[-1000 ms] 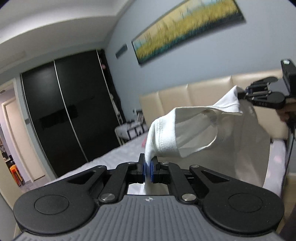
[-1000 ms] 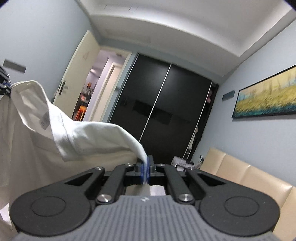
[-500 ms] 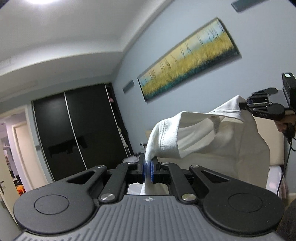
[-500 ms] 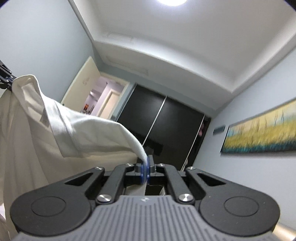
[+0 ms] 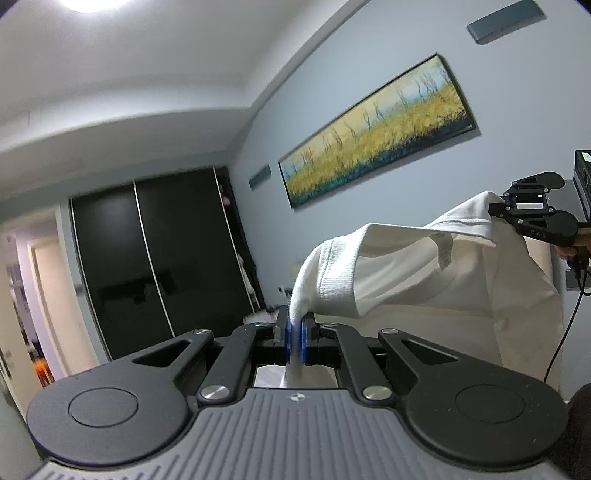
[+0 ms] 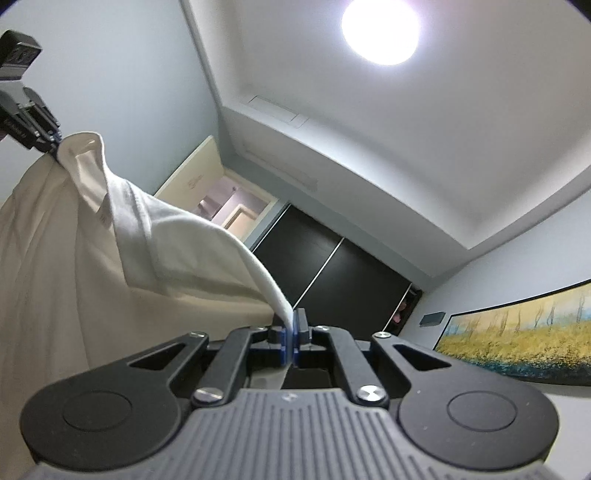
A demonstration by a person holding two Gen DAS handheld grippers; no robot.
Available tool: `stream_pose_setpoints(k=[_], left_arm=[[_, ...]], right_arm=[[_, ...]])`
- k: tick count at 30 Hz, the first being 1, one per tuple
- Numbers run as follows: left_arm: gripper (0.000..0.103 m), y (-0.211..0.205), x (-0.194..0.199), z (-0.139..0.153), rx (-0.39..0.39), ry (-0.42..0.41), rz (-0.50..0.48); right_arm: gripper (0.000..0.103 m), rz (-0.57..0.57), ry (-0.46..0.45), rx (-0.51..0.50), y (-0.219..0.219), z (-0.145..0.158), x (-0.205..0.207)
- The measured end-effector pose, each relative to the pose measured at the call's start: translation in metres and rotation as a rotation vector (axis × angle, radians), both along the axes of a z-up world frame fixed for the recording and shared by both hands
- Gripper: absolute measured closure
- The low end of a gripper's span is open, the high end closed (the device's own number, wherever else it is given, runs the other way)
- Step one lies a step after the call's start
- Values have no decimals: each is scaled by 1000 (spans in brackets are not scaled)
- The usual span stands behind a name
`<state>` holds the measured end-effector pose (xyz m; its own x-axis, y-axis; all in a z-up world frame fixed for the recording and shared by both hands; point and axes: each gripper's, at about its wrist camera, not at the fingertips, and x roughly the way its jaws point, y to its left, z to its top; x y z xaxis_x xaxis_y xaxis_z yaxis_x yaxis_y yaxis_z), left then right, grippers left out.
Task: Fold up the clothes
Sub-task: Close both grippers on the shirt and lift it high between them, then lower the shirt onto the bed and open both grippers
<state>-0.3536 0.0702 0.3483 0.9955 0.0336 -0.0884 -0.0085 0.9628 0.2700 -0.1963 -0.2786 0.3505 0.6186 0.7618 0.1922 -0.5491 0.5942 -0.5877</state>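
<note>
1. We see a dark sliding wardrobe (image 5: 155, 266) on the far wall and a long landscape painting (image 5: 376, 133) on the side wall, with a round ceiling light (image 6: 380, 31) overhead.
2. We find the white garment (image 5: 424, 273) held in the air, stretched between the two grippers, its body hanging below and its ribbed neckband sagging between them.
3. We note the left gripper (image 5: 294, 338) clamped on one pinched fold of the cloth.
4. We note the right gripper (image 6: 291, 341) likewise clamped on the opposite fold.
</note>
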Motion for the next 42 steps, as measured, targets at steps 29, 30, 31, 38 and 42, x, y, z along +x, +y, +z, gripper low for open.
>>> stream_pose_setpoints(k=[29,30,31,38,42], left_arm=[[70,149,275,-278,-265,439,454],[68,152,277,-288,-268,464,463],[65,153,273,-294,-306,494,444],[65,150,247,-329,-507,664,320],[53,128,230,-348,-485,742,253]], right_arm=[[73,-239,640,-484,283,-295,307],[73,-246,639,-523,282,-309,305],[73,-256,634,-558,281,-321,303],[66,-294,809,-621,272,-340,302],[63,-233,885,-642,262,-338,290]])
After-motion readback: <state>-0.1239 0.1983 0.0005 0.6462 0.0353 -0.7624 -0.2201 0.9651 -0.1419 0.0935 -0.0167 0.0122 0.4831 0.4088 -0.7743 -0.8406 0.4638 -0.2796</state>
